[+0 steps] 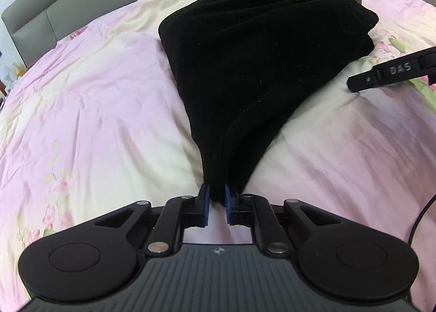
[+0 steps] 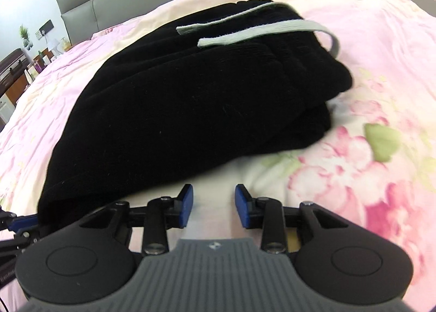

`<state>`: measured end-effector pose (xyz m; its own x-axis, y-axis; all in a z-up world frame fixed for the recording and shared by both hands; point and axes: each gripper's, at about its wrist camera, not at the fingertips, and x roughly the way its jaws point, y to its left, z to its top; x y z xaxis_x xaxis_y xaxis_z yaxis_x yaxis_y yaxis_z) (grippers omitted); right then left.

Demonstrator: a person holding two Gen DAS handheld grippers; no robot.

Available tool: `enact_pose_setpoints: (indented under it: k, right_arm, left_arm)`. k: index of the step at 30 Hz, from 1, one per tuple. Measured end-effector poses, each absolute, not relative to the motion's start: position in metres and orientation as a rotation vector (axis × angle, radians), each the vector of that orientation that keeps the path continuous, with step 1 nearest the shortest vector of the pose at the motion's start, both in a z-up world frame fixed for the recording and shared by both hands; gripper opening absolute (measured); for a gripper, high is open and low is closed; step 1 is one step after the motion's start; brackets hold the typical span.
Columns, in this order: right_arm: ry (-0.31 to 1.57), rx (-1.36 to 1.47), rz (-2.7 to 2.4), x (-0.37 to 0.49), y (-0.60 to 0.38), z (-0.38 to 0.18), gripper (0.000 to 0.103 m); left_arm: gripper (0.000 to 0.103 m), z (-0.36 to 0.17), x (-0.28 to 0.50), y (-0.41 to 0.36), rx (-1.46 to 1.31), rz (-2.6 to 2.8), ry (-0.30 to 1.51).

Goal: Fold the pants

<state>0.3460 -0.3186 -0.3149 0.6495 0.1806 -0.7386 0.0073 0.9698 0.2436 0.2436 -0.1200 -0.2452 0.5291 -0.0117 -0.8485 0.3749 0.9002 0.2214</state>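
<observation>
Left gripper [image 1: 217, 200] pinches a corner of the folded black pants [image 1: 253, 67] on the bed [image 1: 95, 99]. Right gripper [image 2: 214, 203] gapes wide, holding nothing, just beside them.

We look low along the left claw [image 1: 217, 200], close over the bed [image 1: 95, 99], toward the headboard [image 1: 41, 18]. Our right view sits just beside it, facing likewise. Both share the black pants [image 1: 259, 61] and bedspread.
</observation>
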Motion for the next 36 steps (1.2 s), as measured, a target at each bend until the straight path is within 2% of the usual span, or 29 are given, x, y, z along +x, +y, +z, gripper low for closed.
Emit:
enact_pose_setpoints:
  k: [2,4,8,13,18,23,29,33,36]
  right_arm:
    - [0.866,0.263,0.099,0.338,-0.325,-0.306,0.037]
    - [0.863,0.301,0.111,0.329,-0.334,-0.297,0.053]
    - [0.867,0.421,0.138,0.316,-0.363,-0.285,0.063]
    - [0.879,0.511,0.142,0.333,-0.406,-0.261,0.075]
    - [0.861,0.469,0.193,0.379,-0.437,-0.227,0.084]
    - [0.91,0.488,0.246,0.443,-0.461,-0.231,0.084]
    - [1.028,0.619,0.287,0.517,-0.48,-0.284,0.084]
    - [1.058,0.727,0.367,0.538,-0.49,-0.313,0.084]
    - [1.059,0.715,0.404,0.546,-0.488,-0.322,0.082]
  left_arm:
    - [0.0,-0.249,0.235,-0.111,0.417,-0.23,1.021]
    - [0.002,-0.239,0.227,-0.1,0.368,-0.206,1.014]
    - [0.015,-0.2,0.24,-0.075,0.164,-0.198,0.967]
    - [0.056,-0.16,0.299,-0.06,-0.052,-0.286,0.931]
    - [0.075,-0.151,0.365,-0.063,-0.164,-0.359,0.935]
    - [0.078,-0.181,0.422,-0.061,-0.246,-0.356,1.002]
    - [0.078,-0.226,0.473,-0.05,-0.409,-0.364,1.075]
    - [0.086,-0.249,0.491,-0.047,-0.473,-0.432,1.12]
    - [0.084,-0.265,0.498,-0.049,-0.515,-0.464,1.145]
